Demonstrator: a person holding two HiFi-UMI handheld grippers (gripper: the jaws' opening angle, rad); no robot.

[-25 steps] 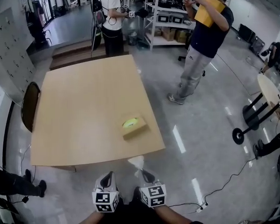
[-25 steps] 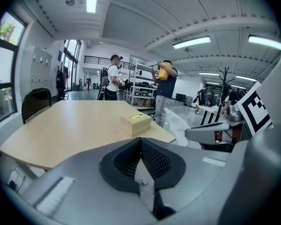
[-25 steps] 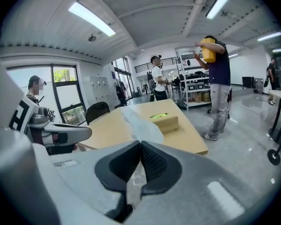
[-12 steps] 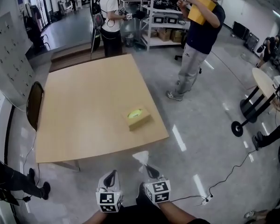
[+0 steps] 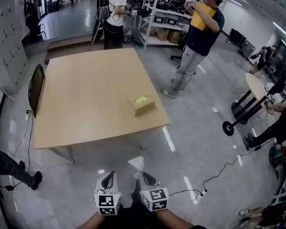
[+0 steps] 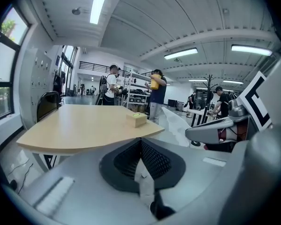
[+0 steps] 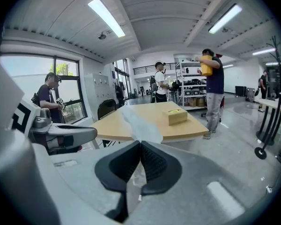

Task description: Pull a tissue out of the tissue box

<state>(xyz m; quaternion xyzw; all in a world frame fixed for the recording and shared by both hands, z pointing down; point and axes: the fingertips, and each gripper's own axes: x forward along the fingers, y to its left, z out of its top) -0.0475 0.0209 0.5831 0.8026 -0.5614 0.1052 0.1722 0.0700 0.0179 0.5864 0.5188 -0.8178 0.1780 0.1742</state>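
The tan tissue box [image 5: 142,104] with a yellow-green top sits near the right front corner of the wooden table [image 5: 86,94], well away from both grippers. My right gripper [image 5: 144,175] is shut on a white tissue [image 5: 136,162] that sticks up past its tips over the floor. In the right gripper view the tissue [image 7: 139,122] rises from the closed jaws of the right gripper [image 7: 140,143], with the box [image 7: 177,116] far off. My left gripper [image 5: 109,176] hangs beside it. Seen in its own view, the left gripper [image 6: 140,140] is shut with nothing in it.
A black chair [image 5: 35,87] stands at the table's left side. A person in a dark top [image 5: 198,37] stands beyond the table's right corner, another with a backpack [image 5: 115,13] by the shelves [image 5: 167,18]. A cable [image 5: 219,168] lies on the floor at right, near a wheeled stand [image 5: 238,120].
Both grippers have drawn back from the table, the right one carrying the tissue. The table and box now lie farther off, with more floor between.
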